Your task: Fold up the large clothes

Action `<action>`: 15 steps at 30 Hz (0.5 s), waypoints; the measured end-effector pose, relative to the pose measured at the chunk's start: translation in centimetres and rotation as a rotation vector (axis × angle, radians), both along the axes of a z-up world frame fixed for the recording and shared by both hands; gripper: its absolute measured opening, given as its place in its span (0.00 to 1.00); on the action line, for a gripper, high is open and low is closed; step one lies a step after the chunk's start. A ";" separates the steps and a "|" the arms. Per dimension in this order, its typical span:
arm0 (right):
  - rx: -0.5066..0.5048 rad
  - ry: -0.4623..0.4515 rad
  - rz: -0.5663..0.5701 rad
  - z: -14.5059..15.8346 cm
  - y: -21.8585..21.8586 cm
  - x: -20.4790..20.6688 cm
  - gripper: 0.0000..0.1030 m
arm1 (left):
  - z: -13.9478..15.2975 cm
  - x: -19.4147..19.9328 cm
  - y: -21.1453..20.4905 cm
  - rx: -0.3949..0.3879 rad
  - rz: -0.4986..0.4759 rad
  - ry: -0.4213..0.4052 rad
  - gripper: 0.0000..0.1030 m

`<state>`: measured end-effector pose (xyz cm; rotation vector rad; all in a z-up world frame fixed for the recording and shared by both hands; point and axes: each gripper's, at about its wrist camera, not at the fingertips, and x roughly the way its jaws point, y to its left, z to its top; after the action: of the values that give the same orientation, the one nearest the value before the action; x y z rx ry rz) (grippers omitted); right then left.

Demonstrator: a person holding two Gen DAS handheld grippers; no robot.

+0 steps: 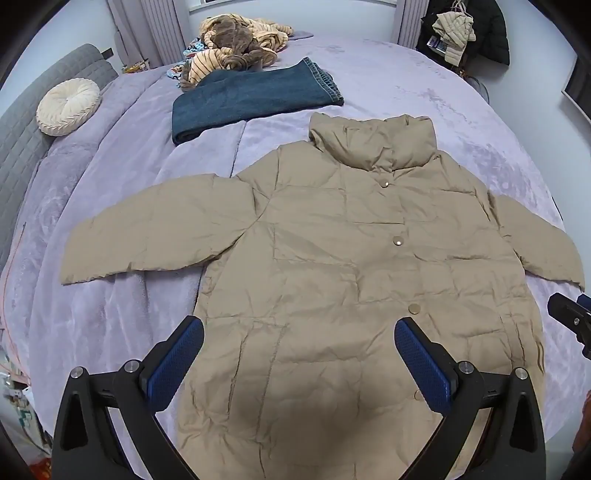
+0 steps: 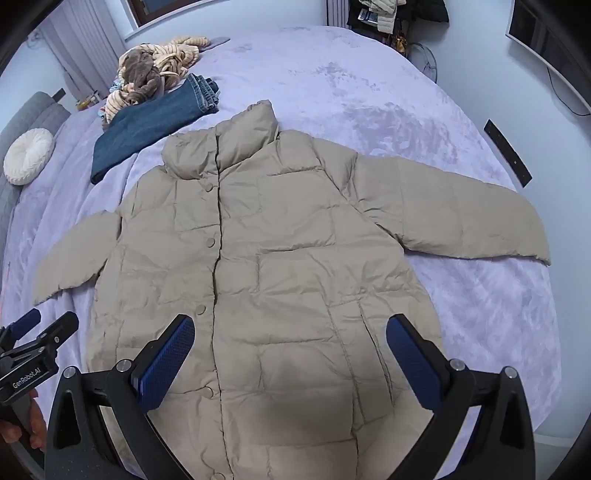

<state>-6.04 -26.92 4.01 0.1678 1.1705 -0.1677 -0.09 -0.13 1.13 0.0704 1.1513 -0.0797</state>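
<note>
Two grippers hang over a tan coat [image 1: 332, 258] spread flat, front up, on a lilac bed [image 1: 424, 74], collar at 12 o'clock, hem toward the cameras. Left gripper [image 1: 299, 332] has its jaws spread wide w/ nothing between them, blue pads [image 1: 177, 363] above the lower front of the coat, not touching it. Right gripper [image 2: 290, 328] is likewise released, jaws wide, empty, above the hem area just right of the button line.

In left view, one sleeve runs out to 9 o'clock, the other to 3 o'clock; the right gripper's tip peeks in at the 3 o'clock edge. In right view, the left gripper shows at 8 o'clock, w/ a bit of a hand [image 2: 35, 424] under it.

Coat is snapped closed, buttons [image 1: 398, 242] down the middle, collar [image 1: 373, 142] standing up. Fabric is puffy & wrinkled.

Folded jeans [image 1: 251, 99] lie at approx 11 o'clock from the coat, just beyond its collar side, apart from it. Striped clothes pile [image 1: 236, 48] sits behind the jeans, touching them. Round cream cushion [image 1: 68, 107] is at 10 o'clock near a grey headboard [image 1: 22, 147]. More coats hang [image 1: 454, 33] at 1 o'clock past the bed.
</note>
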 end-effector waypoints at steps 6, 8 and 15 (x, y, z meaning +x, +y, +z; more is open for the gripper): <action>-0.002 -0.001 0.004 -0.1 0.1 -0.1 1.00 | 0.2 -0.1 0.1 0.002 0.008 -0.002 1.00; -0.003 0.000 0.007 0.0 0.2 -0.1 1.00 | 0.2 -0.1 0.1 0.006 0.008 0.000 1.00; -0.003 -0.003 0.009 0.1 0.3 -0.2 1.00 | 0.4 -0.3 0.3 0.010 0.015 -0.006 1.00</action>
<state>-6.27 -26.64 4.12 0.1598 1.1675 -0.1614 -0.35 0.15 1.55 0.0705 1.1457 -0.0603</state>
